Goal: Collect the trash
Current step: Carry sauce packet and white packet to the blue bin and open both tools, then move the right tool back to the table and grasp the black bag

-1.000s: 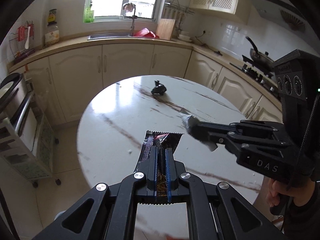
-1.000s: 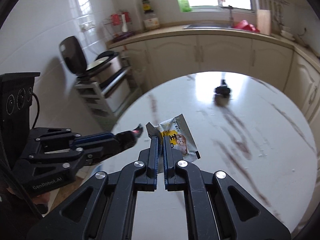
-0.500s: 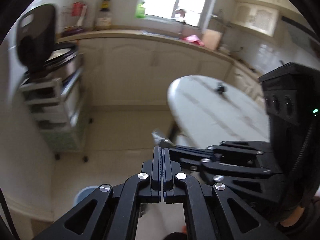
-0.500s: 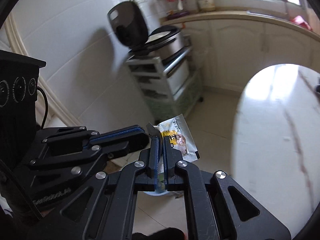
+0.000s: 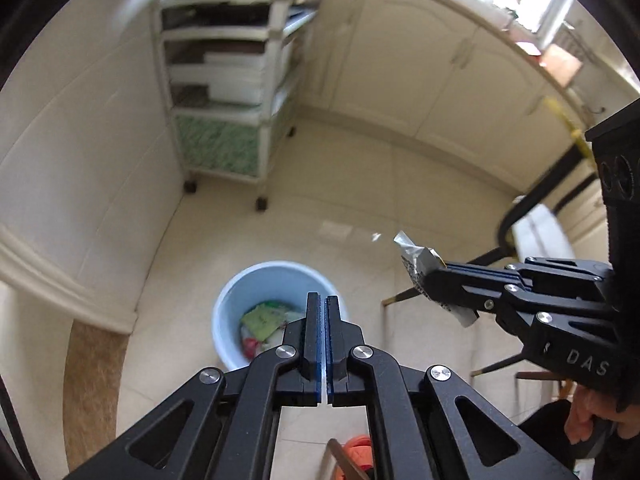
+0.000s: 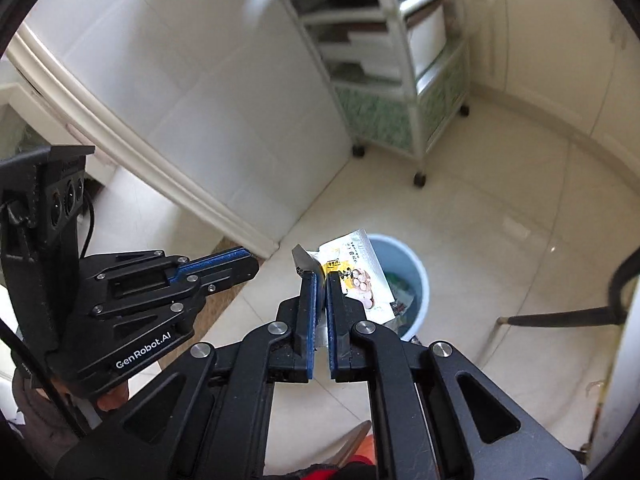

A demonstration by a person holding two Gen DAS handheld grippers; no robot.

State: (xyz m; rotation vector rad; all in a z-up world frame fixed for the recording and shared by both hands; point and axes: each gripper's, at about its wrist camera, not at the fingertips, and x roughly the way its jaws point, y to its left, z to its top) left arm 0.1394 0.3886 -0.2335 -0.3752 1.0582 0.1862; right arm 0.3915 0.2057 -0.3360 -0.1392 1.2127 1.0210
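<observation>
A light blue trash bin [image 5: 256, 280] with wrappers inside stands on the floor; it also shows in the right wrist view [image 6: 408, 268]. My left gripper [image 5: 322, 300] is shut with nothing visible between its fingers, pointing at the bin; it shows at the left of the right wrist view [image 6: 250, 264]. My right gripper [image 6: 322, 280] is shut on a white and yellow snack wrapper [image 6: 360, 276], held above the bin's left side. The wrapper's silver back [image 5: 416, 260] shows in the left wrist view, right of the bin, at my right gripper [image 5: 430, 280].
A wheeled storage cart [image 5: 236, 92] stands against the tiled wall beyond the bin. Cream cabinets [image 5: 440, 80] line the back. The round table's edge [image 5: 540, 232] and dark chair legs [image 6: 560, 316] are at the right. An orange object [image 5: 360, 452] lies low by my feet.
Both grippers have swung from the table down toward the floor bin. The dark wrapper the left gripper held a second ago is no longer in it. The right still holds its wrapper.
</observation>
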